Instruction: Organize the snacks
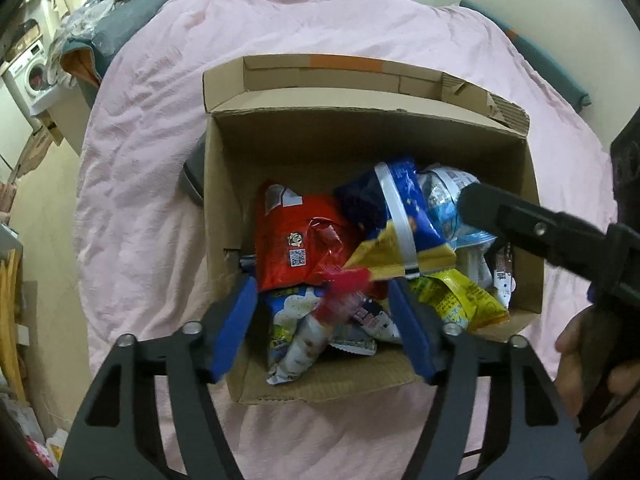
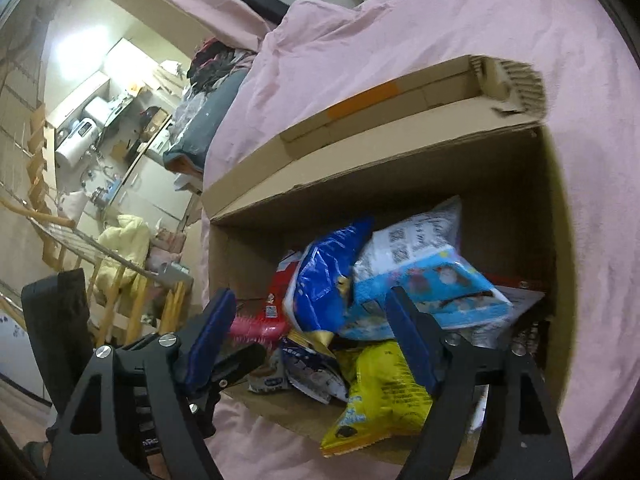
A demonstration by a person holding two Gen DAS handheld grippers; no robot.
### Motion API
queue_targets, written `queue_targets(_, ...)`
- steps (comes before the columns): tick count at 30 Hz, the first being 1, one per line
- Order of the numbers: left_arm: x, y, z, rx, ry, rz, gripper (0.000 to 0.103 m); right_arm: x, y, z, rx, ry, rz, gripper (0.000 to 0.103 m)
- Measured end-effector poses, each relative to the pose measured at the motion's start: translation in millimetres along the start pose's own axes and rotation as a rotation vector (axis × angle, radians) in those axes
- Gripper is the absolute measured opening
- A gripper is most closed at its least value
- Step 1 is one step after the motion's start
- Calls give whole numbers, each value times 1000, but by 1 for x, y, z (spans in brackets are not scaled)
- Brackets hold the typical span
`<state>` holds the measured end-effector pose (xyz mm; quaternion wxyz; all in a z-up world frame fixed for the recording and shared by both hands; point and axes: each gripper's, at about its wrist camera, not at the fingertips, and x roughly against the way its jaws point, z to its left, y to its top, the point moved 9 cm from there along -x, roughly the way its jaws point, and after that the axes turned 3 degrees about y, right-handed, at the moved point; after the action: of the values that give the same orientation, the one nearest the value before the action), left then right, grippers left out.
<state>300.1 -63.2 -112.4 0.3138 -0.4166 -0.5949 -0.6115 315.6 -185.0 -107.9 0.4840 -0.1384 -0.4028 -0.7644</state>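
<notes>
A wrinkled pale pink quilt covers the bed and fills most of both views. On it, in the middle of the left wrist frame, sits an open brown cardboard box with its flaps folded outward. Inside lies a loose heap of snack bags: a red foil packet at the left, a dark blue bag with a yellow corner in the centre, a light blue and white pouch toward the right, and a bright yellow packet near the front wall.

The left gripper hangs over the box's near edge with its blue-padded jaws spread wide; a blurred pink and white packet sits between them, touching neither pad. The right gripper is also spread apart over the box, holding nothing.

At the upper left of the left wrist frame stands a white washing machine, with a grey-blue cushion beside the bed. The left side of the right wrist frame shows a cluttered kitchen counter and a wooden rack.
</notes>
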Motion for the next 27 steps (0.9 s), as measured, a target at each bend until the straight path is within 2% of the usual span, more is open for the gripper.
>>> queue_targets(4,6,0,6,20,-8,-18,68,9,3,-1,24,-28,-22,80)
queue_targets(6,10,3,10,30,12,-45,68,15,5,1,46,-48,-39,80)
queue_targets(8,16,6,16,45,41,-74,68,22,7,5,79,-80,-70,88)
queue_targets(10,25,8,21,60,44,-100,68,30,8,9,113,-118,-101,91)
queue_targets(13,42,9,25,62,65,-156,68,42,4,13,146,-176,-132,101)
queue_targets(15,56,10,22,39,61,-192,68,51,2,19,164,-188,-148,101)
queue_targets(17,68,9,22,15,88,-216,68,61,0,26,178,-203,-161,102)
queue_targets(22,96,-5,26,47,92,-263,68,90,-7,31,202,-276,-204,103)
queue_targets(24,103,-12,27,53,106,-265,75,99,-15,28,219,-322,-213,103)
queue_targets(25,104,-15,27,53,113,-263,83,103,-19,27,222,-342,-215,103)
queue_targets(27,111,-24,27,52,113,-268,85,109,-28,22,219,-372,-210,103)
